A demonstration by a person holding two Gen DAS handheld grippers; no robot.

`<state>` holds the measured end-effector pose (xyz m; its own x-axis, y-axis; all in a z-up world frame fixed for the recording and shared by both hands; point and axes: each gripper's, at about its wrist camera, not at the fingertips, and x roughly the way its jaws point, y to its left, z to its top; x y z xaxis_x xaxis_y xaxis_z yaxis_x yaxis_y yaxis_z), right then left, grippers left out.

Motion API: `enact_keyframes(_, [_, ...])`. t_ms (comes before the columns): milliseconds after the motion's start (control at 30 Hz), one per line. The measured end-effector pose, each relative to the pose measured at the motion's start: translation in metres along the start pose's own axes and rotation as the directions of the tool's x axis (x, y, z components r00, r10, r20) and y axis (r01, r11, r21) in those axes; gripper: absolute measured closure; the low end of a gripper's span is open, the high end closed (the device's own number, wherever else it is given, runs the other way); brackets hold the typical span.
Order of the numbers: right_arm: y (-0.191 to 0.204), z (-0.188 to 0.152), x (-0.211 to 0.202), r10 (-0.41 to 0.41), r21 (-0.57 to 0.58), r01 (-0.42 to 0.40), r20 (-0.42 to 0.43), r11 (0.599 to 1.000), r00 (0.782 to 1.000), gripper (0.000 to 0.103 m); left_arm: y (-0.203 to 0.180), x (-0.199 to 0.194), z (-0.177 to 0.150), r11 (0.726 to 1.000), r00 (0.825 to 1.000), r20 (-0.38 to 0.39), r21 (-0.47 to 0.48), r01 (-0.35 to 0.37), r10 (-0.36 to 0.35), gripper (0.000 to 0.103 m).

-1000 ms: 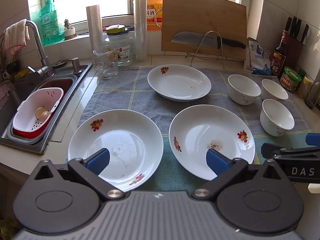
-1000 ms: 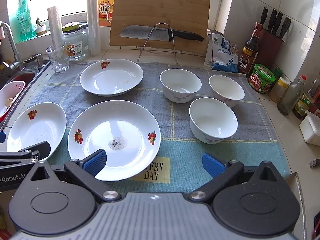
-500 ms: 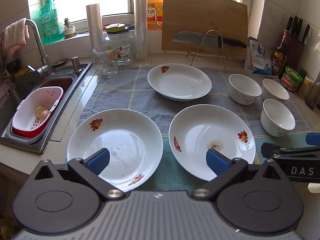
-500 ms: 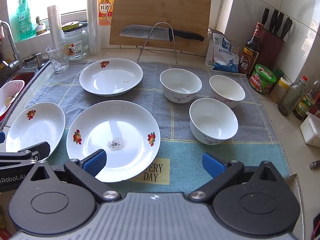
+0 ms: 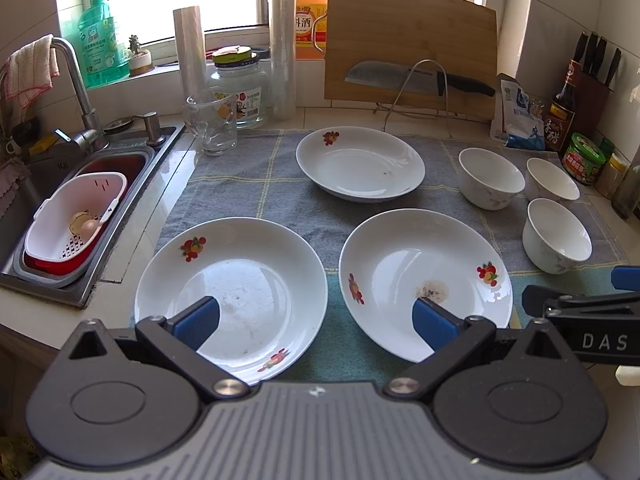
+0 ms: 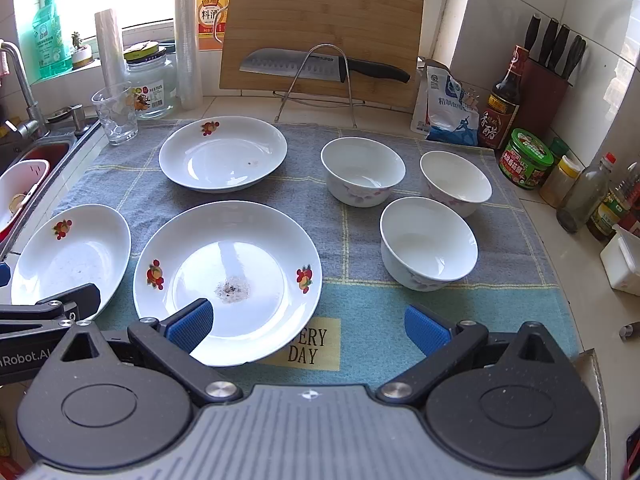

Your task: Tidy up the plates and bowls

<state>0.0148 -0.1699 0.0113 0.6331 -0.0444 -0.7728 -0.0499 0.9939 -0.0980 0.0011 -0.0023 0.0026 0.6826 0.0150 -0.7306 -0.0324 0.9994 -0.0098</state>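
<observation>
Both the left gripper (image 5: 316, 322) and right gripper (image 6: 308, 326) are hanging spread wide, grasping nothing. Three plates (image 6: 227, 276) are lying lower left, three bowls (image 6: 429, 242) right, unstacked. Glazed rims risk slipping during pinching.

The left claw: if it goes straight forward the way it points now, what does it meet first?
Probably nothing at once. The left claw is open and aims between the near-left plate and the middle plate, over the towel. Its height is unclear.
</observation>
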Motion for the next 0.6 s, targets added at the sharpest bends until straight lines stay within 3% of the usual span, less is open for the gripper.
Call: enact_keyframes(600, [0.0,0.0015,-0.0007,-0.001,-0.005,0.001,0.001,1.0,1.0,0.0,0.0007,-0.0005,0.0011,1.0,1.0,0.001,-0.002,0.001,-0.001,0.001])
